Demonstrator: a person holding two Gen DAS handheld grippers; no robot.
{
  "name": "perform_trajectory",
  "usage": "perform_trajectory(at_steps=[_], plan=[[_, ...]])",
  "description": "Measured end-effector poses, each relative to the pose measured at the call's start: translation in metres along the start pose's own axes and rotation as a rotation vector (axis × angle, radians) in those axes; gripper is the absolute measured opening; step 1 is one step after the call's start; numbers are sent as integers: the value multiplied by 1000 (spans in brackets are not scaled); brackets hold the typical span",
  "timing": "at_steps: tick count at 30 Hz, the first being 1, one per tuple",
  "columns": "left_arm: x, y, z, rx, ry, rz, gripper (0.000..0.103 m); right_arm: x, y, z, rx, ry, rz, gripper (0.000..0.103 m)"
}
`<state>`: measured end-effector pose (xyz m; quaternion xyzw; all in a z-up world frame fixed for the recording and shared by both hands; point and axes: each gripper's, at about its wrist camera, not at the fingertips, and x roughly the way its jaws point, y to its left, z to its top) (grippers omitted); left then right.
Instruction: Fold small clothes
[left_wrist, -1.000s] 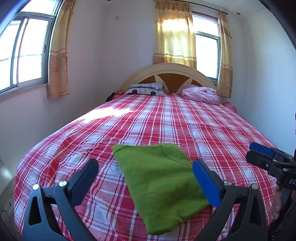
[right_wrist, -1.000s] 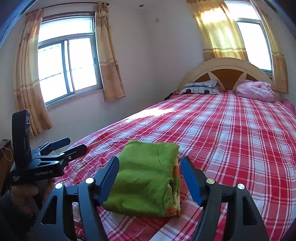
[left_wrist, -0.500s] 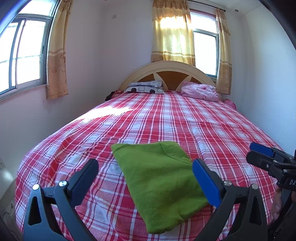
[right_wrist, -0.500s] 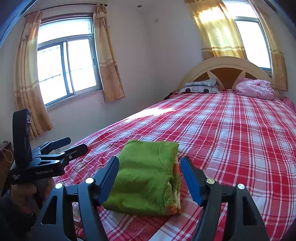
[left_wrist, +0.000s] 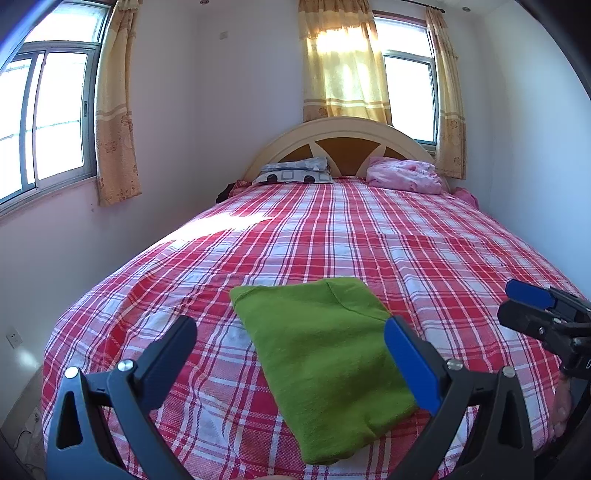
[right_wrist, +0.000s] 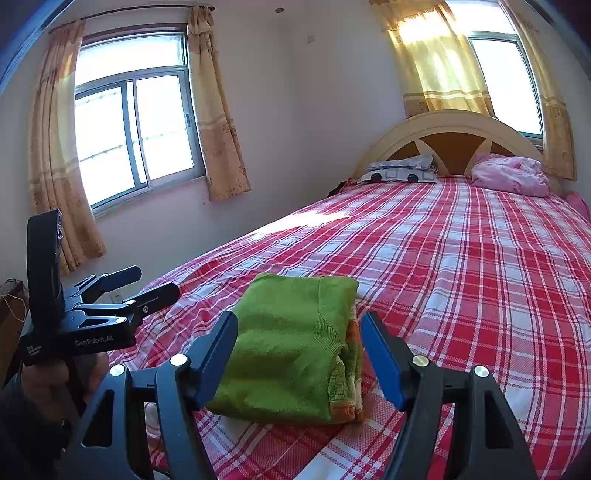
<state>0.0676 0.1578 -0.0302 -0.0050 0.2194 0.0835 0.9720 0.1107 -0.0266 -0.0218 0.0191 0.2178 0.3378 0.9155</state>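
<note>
Jaws of both grippers released; only right wrist view shows folded green garment (right_wrist: 291, 354)'s orange layered edge.

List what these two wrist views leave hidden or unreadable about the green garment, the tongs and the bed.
- Green garment: its near edge is hidden behind the right tongs' fingers in the right wrist view; what lies inside the fold is covered.
- Left tongs: their bases are cut off by the bottom edge of the left wrist view.
- Small white print on the left tongs' body, right wrist view: too small to read in full.
- Bed: its foot is cut off.
</note>
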Motion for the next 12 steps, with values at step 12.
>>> perform_trajectory(at_steps=[12], plan=[[6, 3, -4, 9, 5, 27, 103, 5, 0, -6, -1, 28, 2, 70]])
